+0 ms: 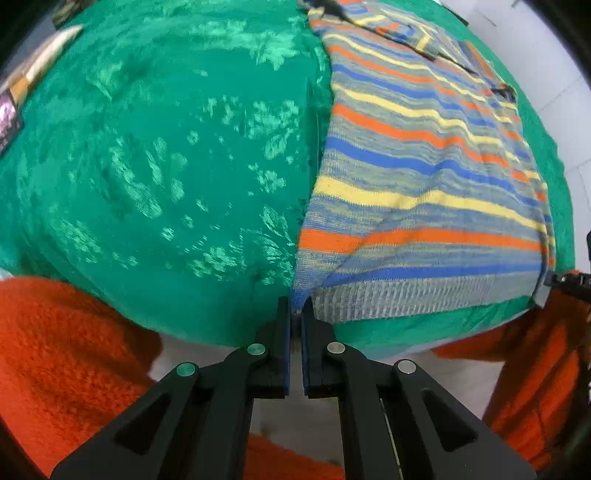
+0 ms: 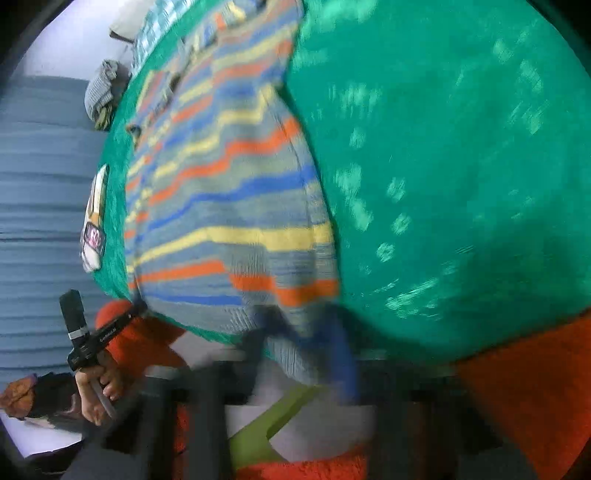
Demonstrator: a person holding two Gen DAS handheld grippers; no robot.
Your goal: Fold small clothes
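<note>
A knitted sweater point(image 1: 424, 166) with orange, blue, yellow and grey stripes lies flat on a green patterned cloth point(image 1: 166, 147). Its ribbed hem lies along the near table edge. My left gripper point(image 1: 296, 314) is shut on the hem's left corner. The right gripper's black body point(image 1: 565, 280) shows at the hem's other corner. In the blurred right wrist view the sweater point(image 2: 229, 206) has its hem corner pulled over the table edge into my right gripper point(image 2: 299, 362), which looks shut on it. The left gripper point(image 2: 135, 308) sits at the far corner, with a hand point(image 2: 99, 391) on its handle.
The person's orange fleece sleeves point(image 1: 55, 350) frame the near side. A flat printed packet point(image 2: 94, 221) lies on the green cloth point(image 2: 443, 147) beyond the sweater. A grey bundled garment point(image 2: 101, 88) and a checked fabric point(image 2: 155, 29) sit farther off. The table edge runs just under the hem.
</note>
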